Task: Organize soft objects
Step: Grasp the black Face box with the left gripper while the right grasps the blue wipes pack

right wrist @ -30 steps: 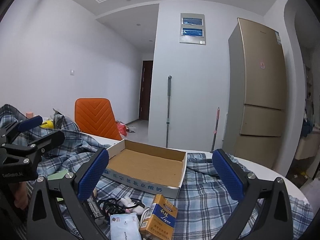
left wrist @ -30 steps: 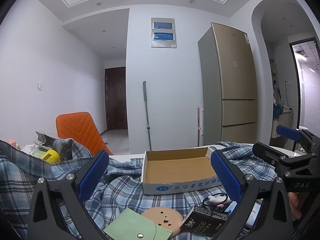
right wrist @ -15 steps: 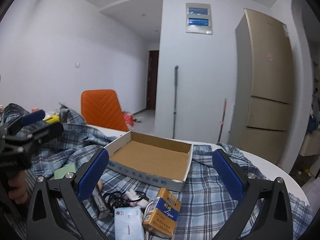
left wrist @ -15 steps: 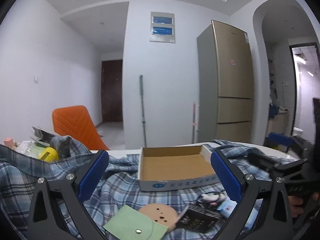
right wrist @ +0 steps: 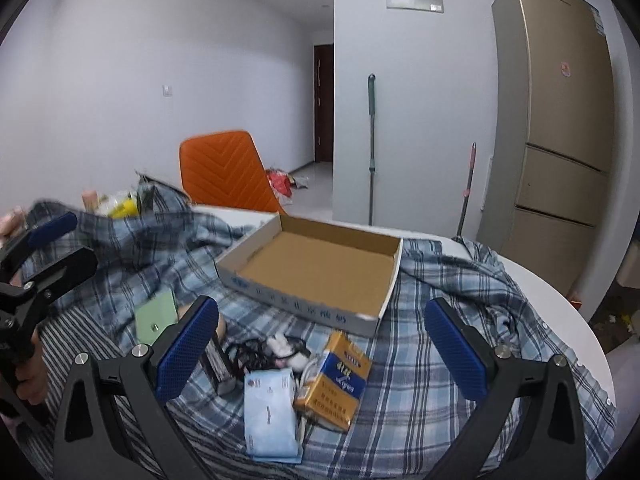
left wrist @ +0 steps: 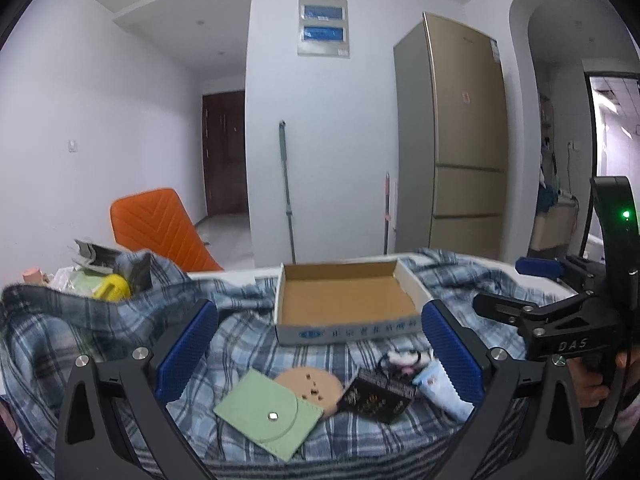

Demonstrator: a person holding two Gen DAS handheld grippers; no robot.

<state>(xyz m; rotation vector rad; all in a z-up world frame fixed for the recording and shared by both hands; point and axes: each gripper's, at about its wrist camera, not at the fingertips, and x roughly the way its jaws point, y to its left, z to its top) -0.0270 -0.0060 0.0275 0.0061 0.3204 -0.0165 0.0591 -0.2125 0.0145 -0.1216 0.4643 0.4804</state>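
A blue plaid shirt [left wrist: 248, 336] [right wrist: 440, 288] lies spread over the table, with an empty cardboard box [left wrist: 348, 332] [right wrist: 304, 308] on it. In front of the box lie a green pouch [left wrist: 268, 412] [right wrist: 154, 318], a tan disc [left wrist: 308, 386], a black packet [left wrist: 376, 398], a tissue pack [right wrist: 270, 416] and a yellow cigarette pack [right wrist: 334, 380]. My left gripper [left wrist: 318, 312] [right wrist: 64, 244] hovers open above the pouch and disc. My right gripper [right wrist: 322, 306] [left wrist: 516, 286] hangs over the tissue and cigarette packs; its jaws are closing from wide, touching nothing.
A tangle of black cable [right wrist: 260, 354] lies by the packs. Clutter with a yellow object [left wrist: 112, 288] sits at the far left of the table. An orange chair [right wrist: 224, 176], a mop [left wrist: 286, 184] and a fridge [left wrist: 464, 140] stand behind. The white table edge [right wrist: 560, 304] curves at right.
Both cameras have tipped downward, so the small items in front of the box show more fully. The left gripper has risen a little. Nothing on the table has moved.
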